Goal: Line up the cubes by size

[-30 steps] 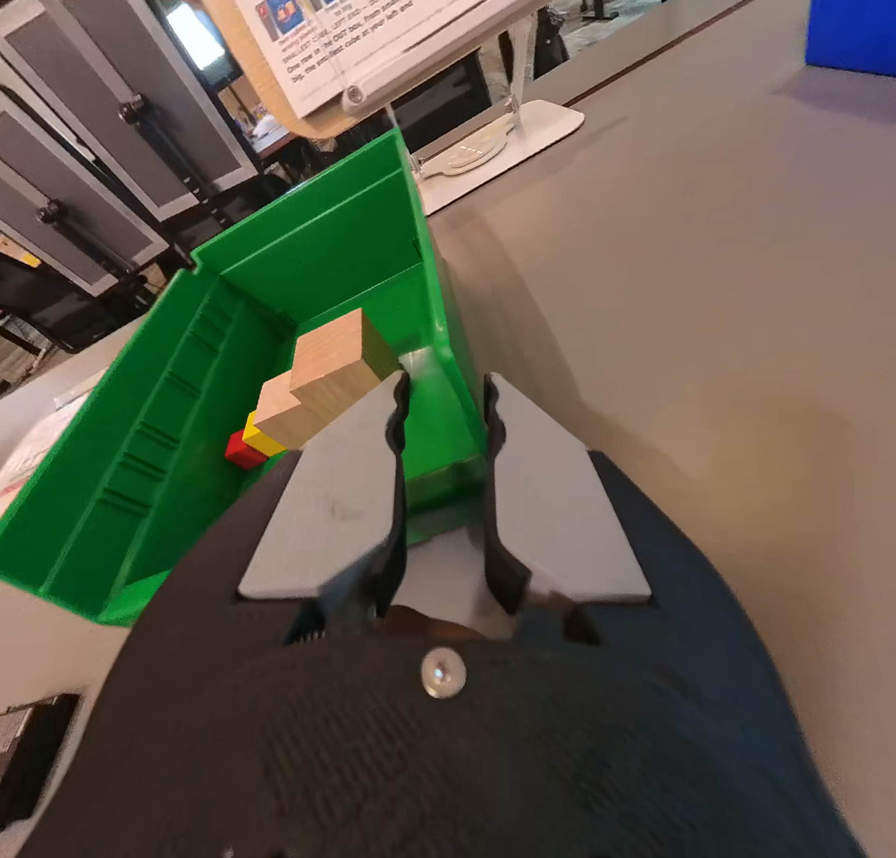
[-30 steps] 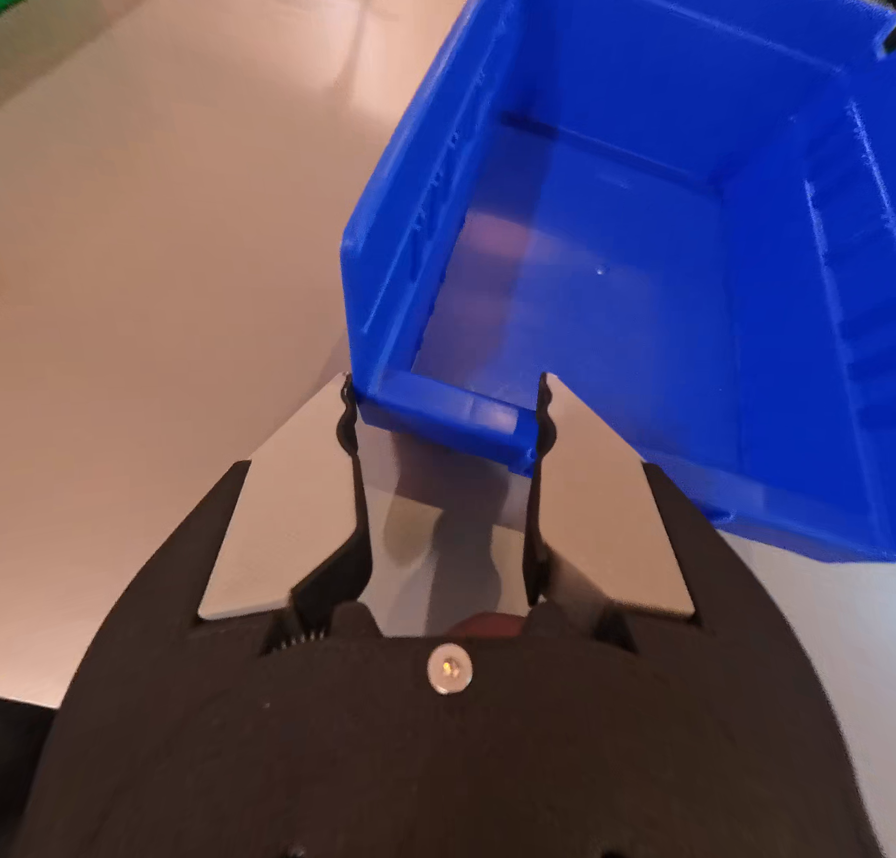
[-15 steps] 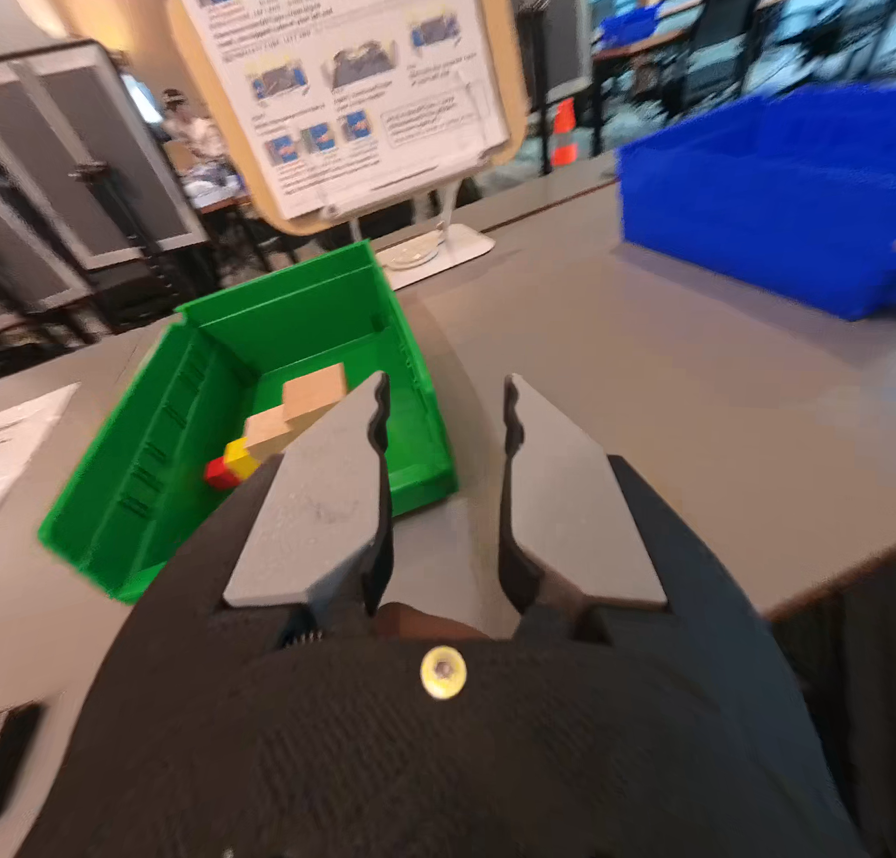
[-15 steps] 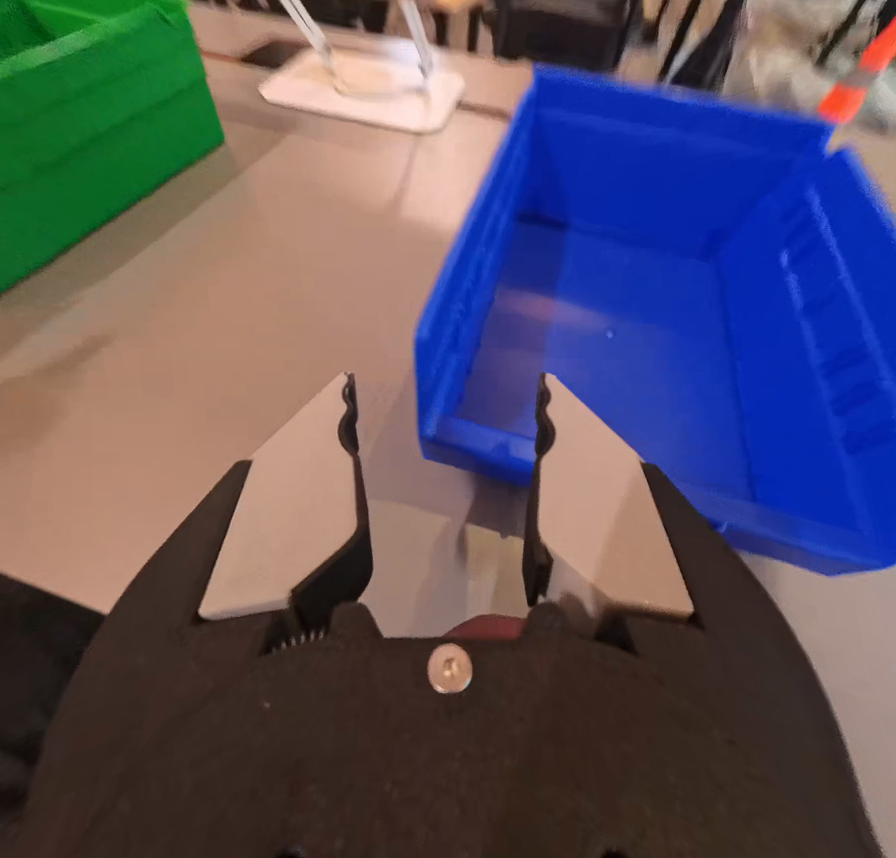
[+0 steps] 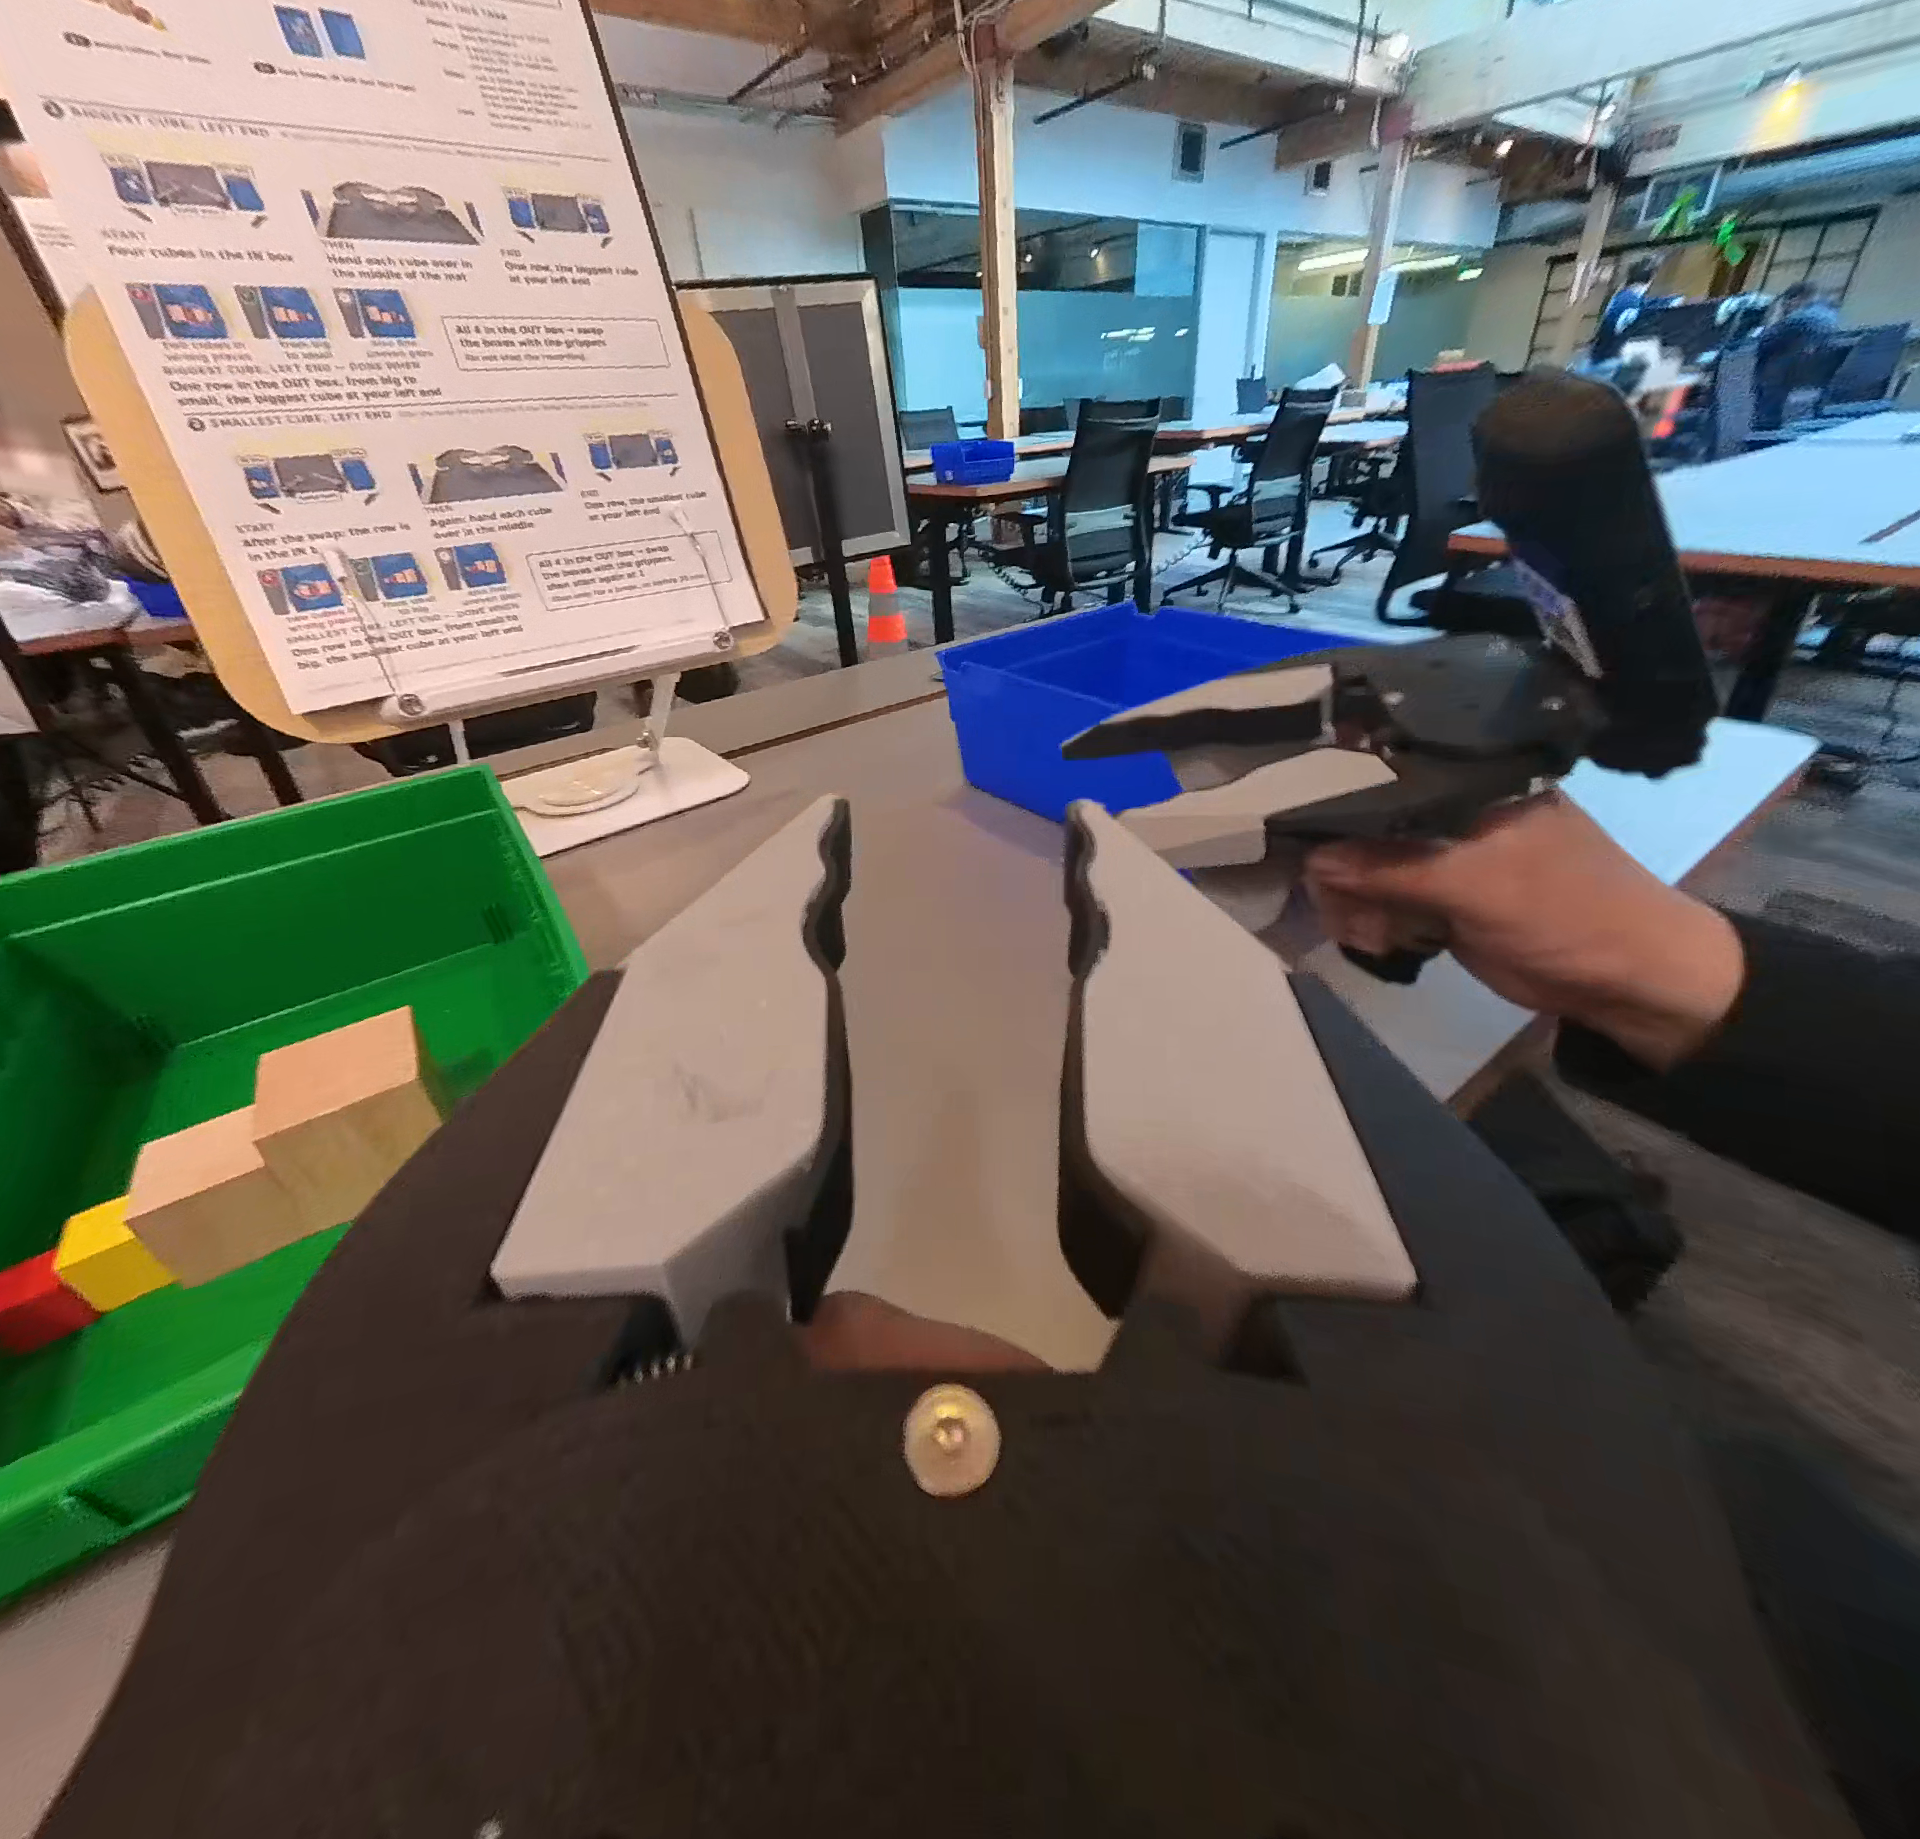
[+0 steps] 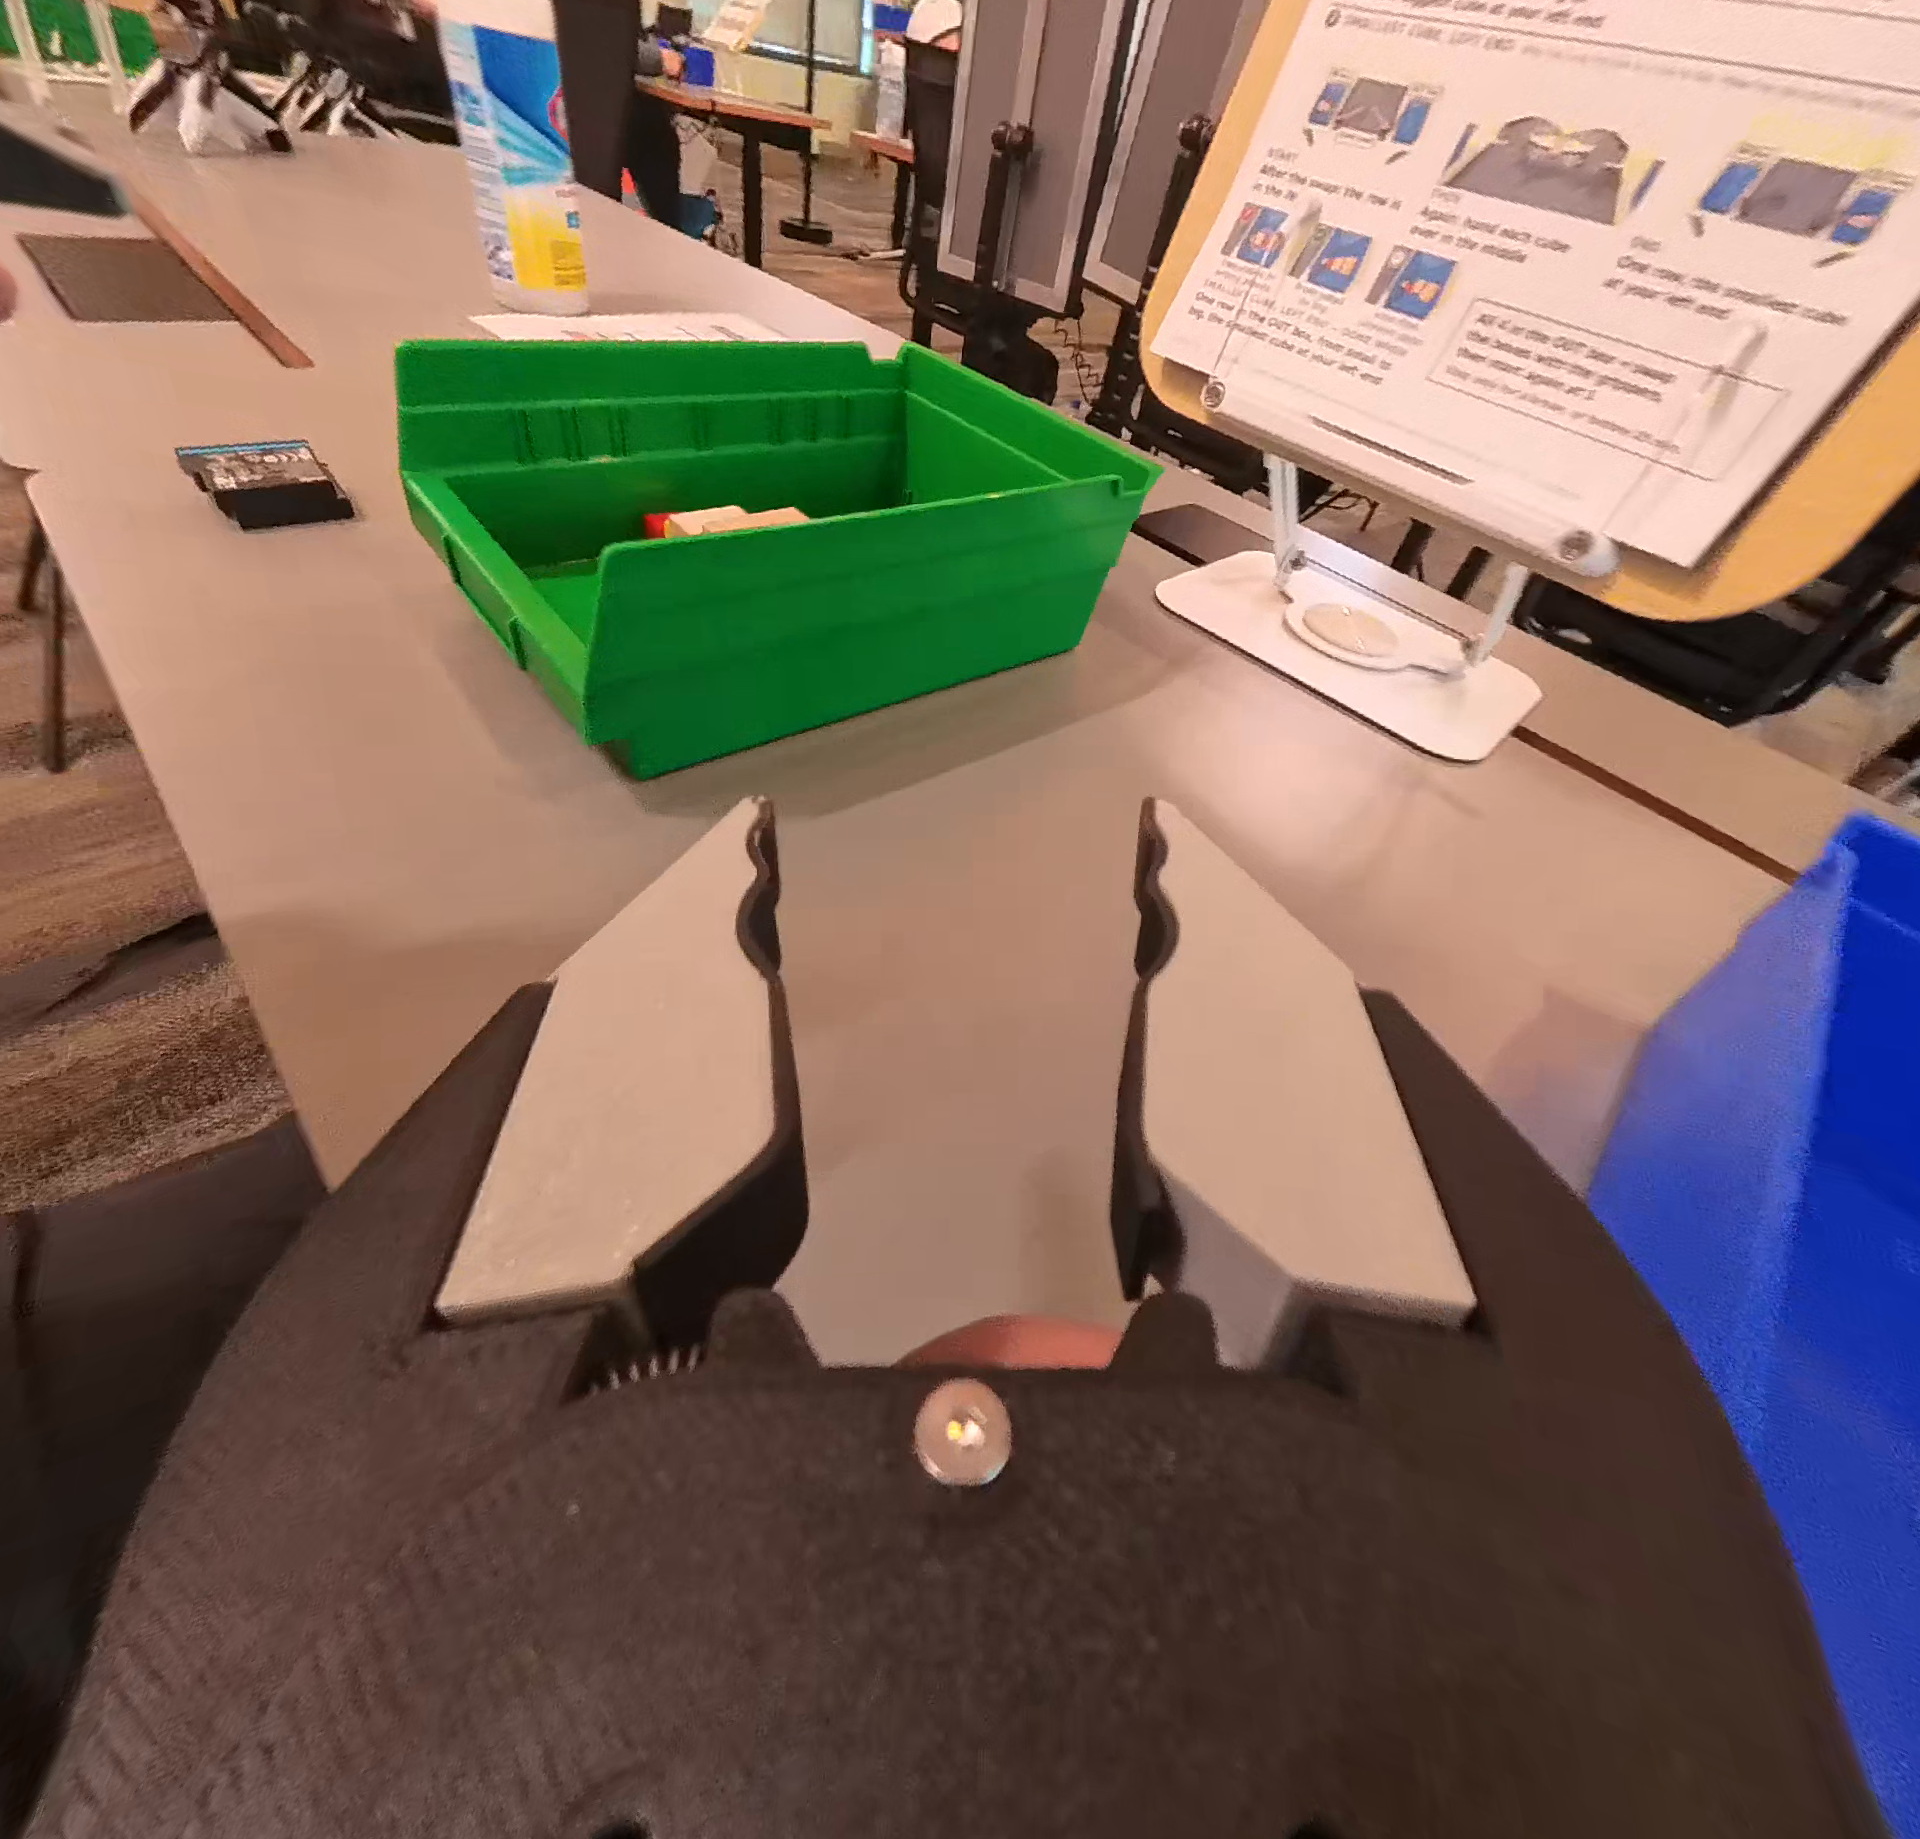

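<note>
The grey worktop carries a printed instruction board on a stand, writing left unquoted, and a blue plastic bin cut off at the edge. The green plastic bin holds a row of cubes: large pale wooden cube, smaller wooden cube, yellow cube, red cube, partly hidden in the right view. The left gripper and right gripper have spread, empty jaws.

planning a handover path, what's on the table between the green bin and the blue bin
Only bare table lies between the green bin and the blue bin in the right wrist view; the sign stand sits farther back.
</note>
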`<state>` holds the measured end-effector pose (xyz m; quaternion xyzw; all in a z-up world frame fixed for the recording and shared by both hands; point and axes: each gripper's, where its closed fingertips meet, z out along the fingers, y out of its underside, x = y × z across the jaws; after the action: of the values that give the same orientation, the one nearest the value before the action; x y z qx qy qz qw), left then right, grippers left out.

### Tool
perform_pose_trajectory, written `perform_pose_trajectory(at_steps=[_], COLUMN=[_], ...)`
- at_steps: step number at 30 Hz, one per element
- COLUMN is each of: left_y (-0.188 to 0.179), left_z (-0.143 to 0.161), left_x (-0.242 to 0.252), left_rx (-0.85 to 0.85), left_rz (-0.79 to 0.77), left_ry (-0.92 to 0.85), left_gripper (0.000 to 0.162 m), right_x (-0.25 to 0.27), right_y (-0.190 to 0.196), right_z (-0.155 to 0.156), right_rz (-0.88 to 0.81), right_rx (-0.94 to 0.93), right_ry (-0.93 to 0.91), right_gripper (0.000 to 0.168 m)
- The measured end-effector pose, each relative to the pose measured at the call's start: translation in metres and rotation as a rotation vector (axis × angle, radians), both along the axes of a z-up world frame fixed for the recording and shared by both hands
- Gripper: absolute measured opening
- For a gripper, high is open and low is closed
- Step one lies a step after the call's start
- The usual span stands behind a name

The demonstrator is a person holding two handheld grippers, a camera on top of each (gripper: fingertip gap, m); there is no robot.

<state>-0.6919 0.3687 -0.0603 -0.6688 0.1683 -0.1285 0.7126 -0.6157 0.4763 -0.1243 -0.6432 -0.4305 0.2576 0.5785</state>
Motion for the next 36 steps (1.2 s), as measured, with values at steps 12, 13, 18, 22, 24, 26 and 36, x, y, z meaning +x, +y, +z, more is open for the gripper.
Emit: perform_pose_trajectory(at_steps=[12, 13, 18, 22, 24, 26, 36], left_y=[0.071, 0.078, 0.101, 0.102, 0.102, 0.099, 0.079], left_z=[-0.069, -0.069, -0.045, -0.03, -0.023, -0.012, 0.004], left_x=[-0.064, -0.065, -0.056, -0.05, -0.052, -0.051, -0.059], left_rx=[-0.14, -0.143, -0.117, -0.106, -0.094, -0.074, -0.028], left_rz=[0.124, 0.127, 0.079, 0.038, 0.053, 0.055, 0.116], left_ry=[-0.036, -0.031, -0.037, -0.056, -0.051, -0.052, -0.008], left_gripper=[0.036, 0.036, 0.037, 0.038, 0.037, 0.037, 0.038], right_x=[-0.035, -0.035, -0.036, -0.038, -0.039, -0.038, -0.03], right_y=[0.03, 0.029, 0.026, 0.032, 0.037, 0.045, 0.046], right_z=[-0.029, -0.028, -0.03, -0.028, -0.019, -0.017, -0.017], right_rz=[0.229, 0.246, 0.272, 0.242, 0.24, 0.212, 0.202], right_rx=[-0.185, -0.207, -0.24, -0.189, -0.176, -0.2, -0.254], right_ry=[0.013, 0.023, 0.002, -0.046, 0.003, 0.018, -0.066], right_gripper=[0.058, 0.059, 0.059, 0.059, 0.057, 0.058, 0.059])
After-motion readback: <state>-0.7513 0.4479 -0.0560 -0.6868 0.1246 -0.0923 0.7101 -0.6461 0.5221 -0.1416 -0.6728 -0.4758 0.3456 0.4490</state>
